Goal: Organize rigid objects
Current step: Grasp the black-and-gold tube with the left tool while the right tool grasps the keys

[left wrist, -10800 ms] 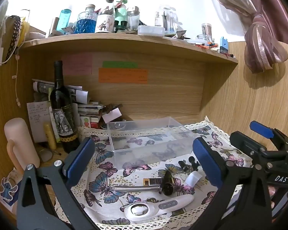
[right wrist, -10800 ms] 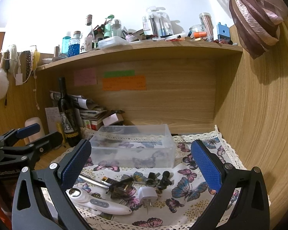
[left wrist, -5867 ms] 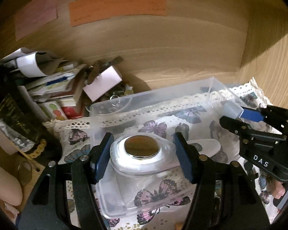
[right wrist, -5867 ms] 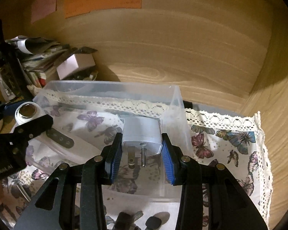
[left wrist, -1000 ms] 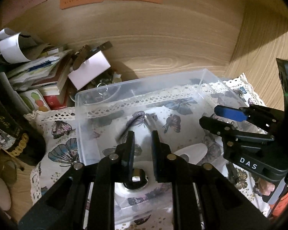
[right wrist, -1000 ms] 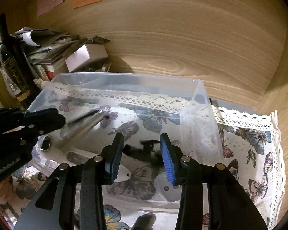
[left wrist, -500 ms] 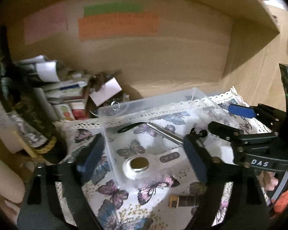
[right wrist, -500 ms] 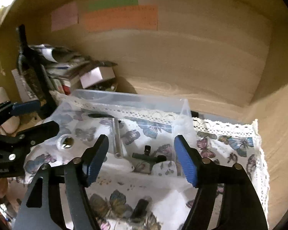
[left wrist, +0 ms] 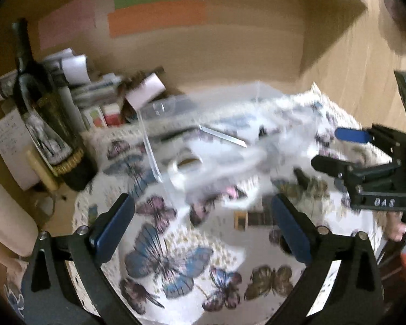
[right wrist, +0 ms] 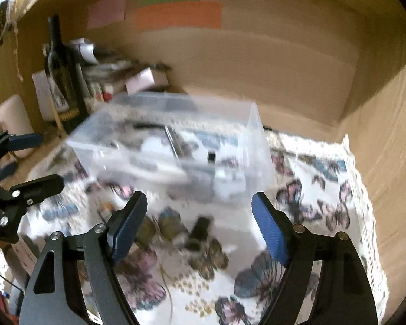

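Note:
Both views are blurred by motion. A clear plastic box (left wrist: pixel 149 140) (right wrist: pixel 254 140) stands on the butterfly cloth (left wrist: pixel 170 260) (right wrist: pixel 311 189). In it lie a white magnifier (left wrist: pixel 186 165), a metal rod (left wrist: pixel 222 135) (right wrist: pixel 173 140) and small dark parts (right wrist: pixel 211 157). A small dark and gold tube (left wrist: pixel 254 219) (right wrist: pixel 197 233) lies on the cloth in front of the box. My left gripper (left wrist: pixel 203 233) is open and empty, before the box. My right gripper (right wrist: pixel 200 230) is open and empty, above the tube.
A dark wine bottle (left wrist: pixel 48 113) (right wrist: pixel 62 73) stands at the left by stacked papers and small boxes (left wrist: pixel 102 94). A cream cylinder (left wrist: pixel 5 216) sits at the far left. Wooden walls close the back and right. The right gripper shows in the left wrist view (left wrist: pixel 365 168).
Both grippers have pulled back and down from the box, still open. The box now sits farther off in both views, and the tube on the cloth is nearer.

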`<state>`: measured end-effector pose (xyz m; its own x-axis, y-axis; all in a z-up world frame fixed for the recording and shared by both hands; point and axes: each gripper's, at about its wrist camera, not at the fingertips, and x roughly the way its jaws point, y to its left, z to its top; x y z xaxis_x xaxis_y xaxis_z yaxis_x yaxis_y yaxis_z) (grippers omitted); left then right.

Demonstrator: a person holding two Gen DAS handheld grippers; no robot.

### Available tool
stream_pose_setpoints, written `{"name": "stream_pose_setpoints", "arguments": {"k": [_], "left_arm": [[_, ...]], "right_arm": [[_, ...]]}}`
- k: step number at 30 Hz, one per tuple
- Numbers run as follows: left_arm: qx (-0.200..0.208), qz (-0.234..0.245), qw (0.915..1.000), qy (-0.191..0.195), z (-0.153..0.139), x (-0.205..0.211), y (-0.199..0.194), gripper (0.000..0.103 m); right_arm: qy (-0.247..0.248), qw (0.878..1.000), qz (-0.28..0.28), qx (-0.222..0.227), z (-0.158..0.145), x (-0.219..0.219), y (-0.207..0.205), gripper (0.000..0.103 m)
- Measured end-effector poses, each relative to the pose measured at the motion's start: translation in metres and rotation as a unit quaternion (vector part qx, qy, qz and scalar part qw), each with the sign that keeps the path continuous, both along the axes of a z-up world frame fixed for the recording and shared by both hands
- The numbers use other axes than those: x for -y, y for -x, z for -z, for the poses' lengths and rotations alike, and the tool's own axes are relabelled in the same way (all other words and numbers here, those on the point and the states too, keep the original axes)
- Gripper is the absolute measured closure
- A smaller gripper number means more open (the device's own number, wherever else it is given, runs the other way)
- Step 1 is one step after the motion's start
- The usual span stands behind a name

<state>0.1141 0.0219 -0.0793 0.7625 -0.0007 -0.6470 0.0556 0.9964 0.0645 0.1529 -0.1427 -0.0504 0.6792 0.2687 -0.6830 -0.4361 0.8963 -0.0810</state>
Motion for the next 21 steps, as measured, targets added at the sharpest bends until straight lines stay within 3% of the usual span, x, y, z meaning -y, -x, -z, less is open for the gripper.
{"name": "stream_pose_setpoints", "arguments": {"k": [4,7,9,12,21], "left_arm": [[-0.021,0.005,0.9998,-0.002,0.017,0.007,0.002,0.001],[-0.036,0.008,0.9993,0.007,0.023,0.012,-0.003,0.001],[-0.041,0.012,0.9990,0.014,0.024,0.016,-0.007,0.001],[-0.049,0.019,0.9984,0.022,0.025,0.024,-0.012,0.001],[-0.097,0.044,0.9941,0.021,0.049,0.052,-0.030,0.001]], "right_arm": [[0.014,0.999,0.005,-0.037,0.020,0.003,-0.006,0.027],[0.015,0.998,0.008,-0.062,0.031,0.002,-0.012,0.040],[0.014,0.996,0.000,-0.085,0.039,-0.001,-0.017,0.058],[0.017,0.994,-0.010,-0.104,0.050,-0.003,-0.016,0.076],[0.011,0.996,-0.008,-0.089,0.049,0.016,0.006,0.080]]}}
